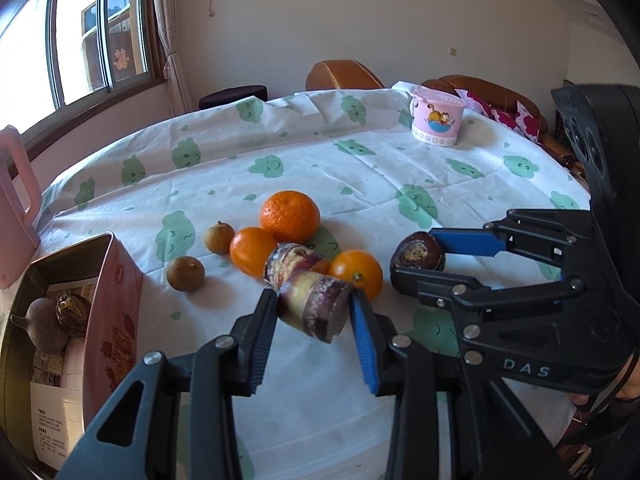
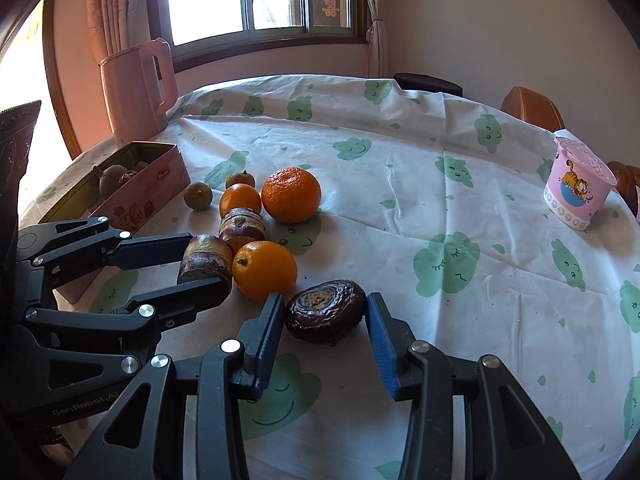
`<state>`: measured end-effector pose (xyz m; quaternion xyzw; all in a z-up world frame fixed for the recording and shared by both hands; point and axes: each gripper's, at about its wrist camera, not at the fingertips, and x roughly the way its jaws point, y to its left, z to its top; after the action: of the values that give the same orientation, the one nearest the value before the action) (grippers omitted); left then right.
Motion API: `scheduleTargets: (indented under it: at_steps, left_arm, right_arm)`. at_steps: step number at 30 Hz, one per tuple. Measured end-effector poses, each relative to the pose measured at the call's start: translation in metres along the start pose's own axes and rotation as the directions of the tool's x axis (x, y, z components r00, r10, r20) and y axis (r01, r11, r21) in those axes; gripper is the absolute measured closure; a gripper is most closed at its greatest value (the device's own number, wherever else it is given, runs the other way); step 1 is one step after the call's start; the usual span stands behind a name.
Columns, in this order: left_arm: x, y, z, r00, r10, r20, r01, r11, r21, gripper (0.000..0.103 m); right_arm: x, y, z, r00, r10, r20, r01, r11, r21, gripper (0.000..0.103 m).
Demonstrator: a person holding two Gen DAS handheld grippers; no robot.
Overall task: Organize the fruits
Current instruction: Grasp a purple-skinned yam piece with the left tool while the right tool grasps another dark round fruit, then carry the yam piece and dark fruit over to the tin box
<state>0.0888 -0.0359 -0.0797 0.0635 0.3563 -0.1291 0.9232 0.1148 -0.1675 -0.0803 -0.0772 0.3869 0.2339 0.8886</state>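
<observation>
My left gripper (image 1: 314, 300) is shut on a purple sugarcane piece (image 1: 316, 306), also seen in the right wrist view (image 2: 206, 262). A second cane piece (image 1: 290, 260) lies behind it. My right gripper (image 2: 325, 310) is closed around a dark wrinkled passion fruit (image 2: 326, 310) on the cloth, pads touching its sides; it also shows in the left wrist view (image 1: 418, 256). A big tangerine (image 1: 290, 216), two oranges (image 1: 253, 250) (image 1: 357, 272) and two small brown fruits (image 1: 185, 273) (image 1: 219, 237) lie close by.
A pink tin box (image 1: 116, 300) at the left holds a dark fruit and a passion fruit. A pink kettle (image 2: 136, 88) stands behind it. A pink cartoon cup (image 1: 437, 114) stands at the far right. The tablecloth (image 1: 360, 168) covers a round table.
</observation>
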Motion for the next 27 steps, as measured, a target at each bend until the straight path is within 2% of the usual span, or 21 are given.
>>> scheduleTargets:
  at_steps: [14,27]
  left_arm:
    - [-0.018,0.007,-0.001,0.993,0.059,0.1,-0.055,0.998,-0.038,0.066]
    - [-0.033,0.011,-0.003,0.979,0.098,0.178,-0.086,0.994,-0.073,0.066]
  right_arm:
    - [-0.016,0.003,0.0,0.996,-0.016,0.092,0.017,1.0,-0.011,0.059]
    - [-0.027,0.005,-0.003,0.988,-0.034,0.153,0.038,0.999,-0.021,0.059]
